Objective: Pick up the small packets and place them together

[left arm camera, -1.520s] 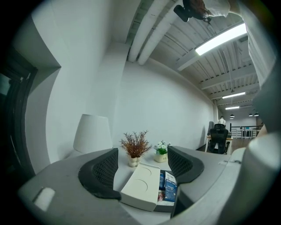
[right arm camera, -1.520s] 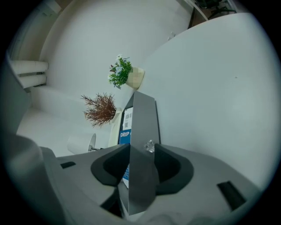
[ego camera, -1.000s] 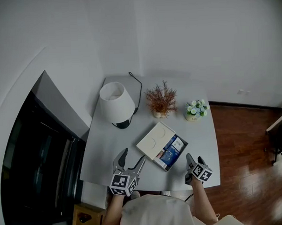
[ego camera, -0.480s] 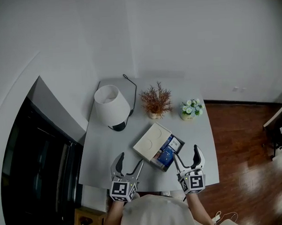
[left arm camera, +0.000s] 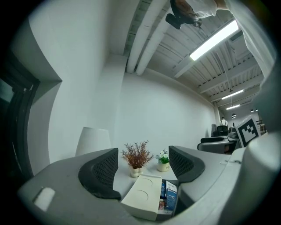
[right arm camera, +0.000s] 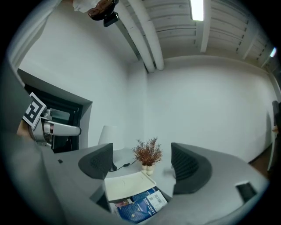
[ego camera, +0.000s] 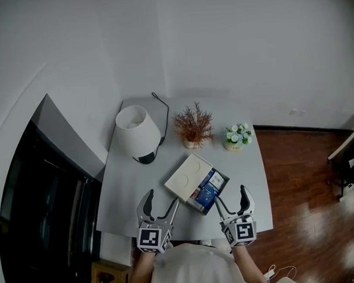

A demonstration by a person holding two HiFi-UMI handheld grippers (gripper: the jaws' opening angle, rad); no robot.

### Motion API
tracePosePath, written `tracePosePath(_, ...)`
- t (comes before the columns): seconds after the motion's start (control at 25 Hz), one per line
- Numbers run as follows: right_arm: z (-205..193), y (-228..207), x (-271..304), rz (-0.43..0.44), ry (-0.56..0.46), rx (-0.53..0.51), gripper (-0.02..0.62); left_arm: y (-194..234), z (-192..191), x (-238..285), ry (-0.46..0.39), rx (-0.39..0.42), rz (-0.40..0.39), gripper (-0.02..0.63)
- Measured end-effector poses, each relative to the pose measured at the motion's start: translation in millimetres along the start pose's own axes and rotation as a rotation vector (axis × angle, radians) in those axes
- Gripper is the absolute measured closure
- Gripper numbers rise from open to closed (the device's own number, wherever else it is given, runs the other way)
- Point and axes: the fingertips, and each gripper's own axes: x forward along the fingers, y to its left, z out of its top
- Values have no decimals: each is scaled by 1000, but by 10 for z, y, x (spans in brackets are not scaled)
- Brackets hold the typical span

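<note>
A white box (ego camera: 186,177) lies on the grey table (ego camera: 132,187), its lid slid aside over blue small packets (ego camera: 208,192). My left gripper (ego camera: 162,200) hovers at the near table edge, left of the box, with its jaws opening and nothing between them. My right gripper (ego camera: 230,195) hovers just right of the box's near corner, jaws wide, closing a little, also empty. In the left gripper view the box (left arm camera: 142,200) and packets (left arm camera: 169,200) lie low between the jaws of the left gripper (left arm camera: 144,167). In the right gripper view the packets (right arm camera: 140,206) lie below the right gripper (right arm camera: 142,169).
A white table lamp (ego camera: 138,130) stands at the back left with its black cable (ego camera: 161,103) behind it. A dried plant in a pot (ego camera: 192,128) and a small flower pot (ego camera: 236,135) stand behind the box. Wooden floor (ego camera: 308,191) lies to the right.
My right gripper has swung from the table's right near corner leftward and now points forward beside the box. The left gripper has barely moved.
</note>
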Motion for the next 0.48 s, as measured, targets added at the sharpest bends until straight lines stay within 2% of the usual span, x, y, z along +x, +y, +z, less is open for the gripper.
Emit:
tracePosePath(0.28,90,-54,-48,2,-60,56,192,-86,-75,61,48,-7,-46,247)
tracePosePath(0.48,34,-140,-104,-7,-56,90,192,-219,-304,178,160,27,-123,253)
